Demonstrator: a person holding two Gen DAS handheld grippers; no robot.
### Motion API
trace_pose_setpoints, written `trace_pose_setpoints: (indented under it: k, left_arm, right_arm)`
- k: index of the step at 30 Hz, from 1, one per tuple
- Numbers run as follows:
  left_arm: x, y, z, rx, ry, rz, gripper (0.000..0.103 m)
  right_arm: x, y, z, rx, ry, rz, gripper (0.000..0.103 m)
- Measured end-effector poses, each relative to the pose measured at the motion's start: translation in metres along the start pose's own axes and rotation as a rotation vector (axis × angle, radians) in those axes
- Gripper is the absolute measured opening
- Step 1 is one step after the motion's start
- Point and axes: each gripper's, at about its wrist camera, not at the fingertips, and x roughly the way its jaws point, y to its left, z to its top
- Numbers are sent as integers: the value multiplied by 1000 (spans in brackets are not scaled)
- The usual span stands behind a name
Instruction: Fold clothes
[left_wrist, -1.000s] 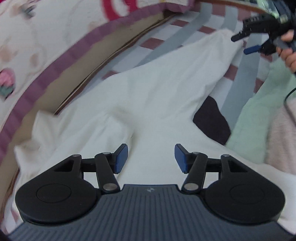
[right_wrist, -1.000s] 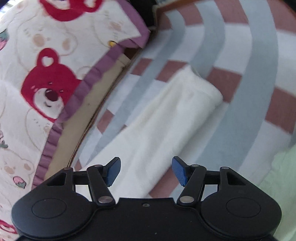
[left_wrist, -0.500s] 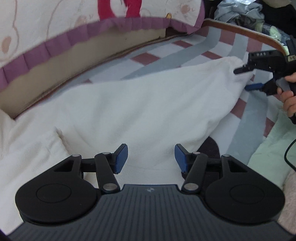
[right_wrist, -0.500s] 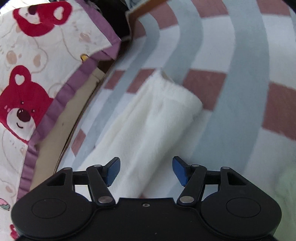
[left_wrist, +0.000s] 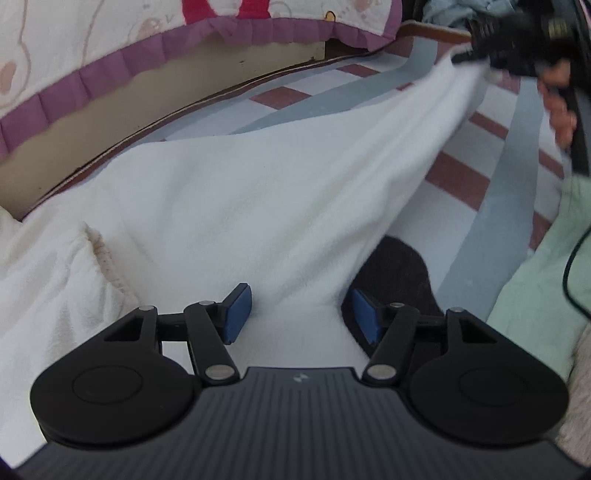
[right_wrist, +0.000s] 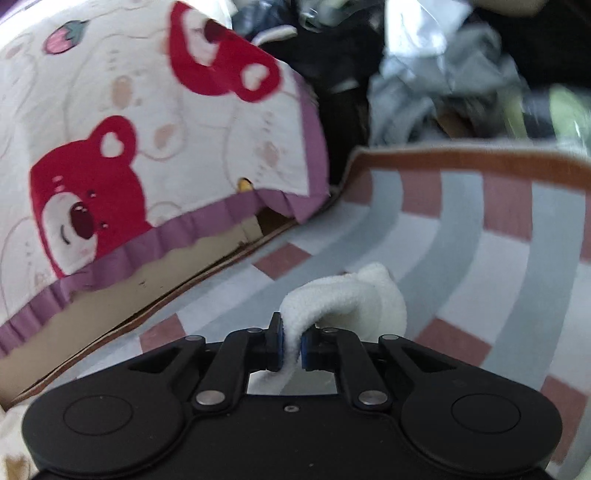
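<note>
White fleece garment (left_wrist: 258, 192) lies spread across the striped bed cover (left_wrist: 517, 192), which shows grey, white and dusty-red bands. 1 end of the garment is lifted off the cover at the upper right of the left wrist view, drawn up into a taut ridge toward the right gripper (left_wrist: 476, 55). That gripper's jaws have just been closing and now pinch a fold of the fleece between the blue pads (right_wrist: 280, 341); in the right wrist view the fabric bulges out in a rounded roll just ahead of the fingertips. The hand (left_wrist: 559, 107) holding this gripper shows at the right edge of the left wrist view, blurred. Left gripper (left_wrist: 301, 312) sits low over the near part of the garment with its jaws apart, having just been opening slightly; white fabric lies between the 2 pads, but they do not press on it. A dark cloth patch (left_wrist: 402, 266) lies on the cover just beside the left gripper's right finger, partly under the garment's edge. A pale green cloth (left_wrist: 535, 280) lies at the right. Along the far side sits a bear-print quilt (right_wrist: 110, 147) with a purple frilled border.
</note>
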Motion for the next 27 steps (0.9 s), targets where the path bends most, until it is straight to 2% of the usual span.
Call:
trace_pose_setpoints:
  k: [4,6,8,12,16,18,20,23,24,25,27]
  left_arm:
    - [-33,27,-5,-197,-46,-21,60]
    - [-57,54,-17,-346,-112,-12,60]
    - [-81,83,-31,-472,-159,43,59]
    - [-129,137,-64,-634,-237,180,59]
    - [-173,180,-100,-761,-303,311,60]
    - [-187,199,-118,-826,-328,344,60]
    - [-195,214,-138,-885,-337,369,60]
    - [-203,233,-164,-953,-323,393,60]
    - [-203,237,-171,-968,-314,397,60]
    - [-200,237,-176,-974,-307,396,60]
    - [-197,240,-185,-983,-294,395,60]
  right_arm:
    - [-27,40,17,35,-30,119,10]
    - [-44,74,23,3,-53,217,10]
    - [-62,111,26,-35,-56,323,11]
    - [-99,196,17,-99,-31,565,11]
    - [-125,281,-19,-134,39,793,11]
    - [-132,319,-48,-172,82,878,11]
    - [-134,354,-86,-234,165,926,12]
    - [-121,388,-144,-387,394,965,23]
    - [-115,391,-160,-436,475,962,29]
    - [-111,389,-172,-470,525,947,29]
    - [-106,362,-172,-441,547,883,33]
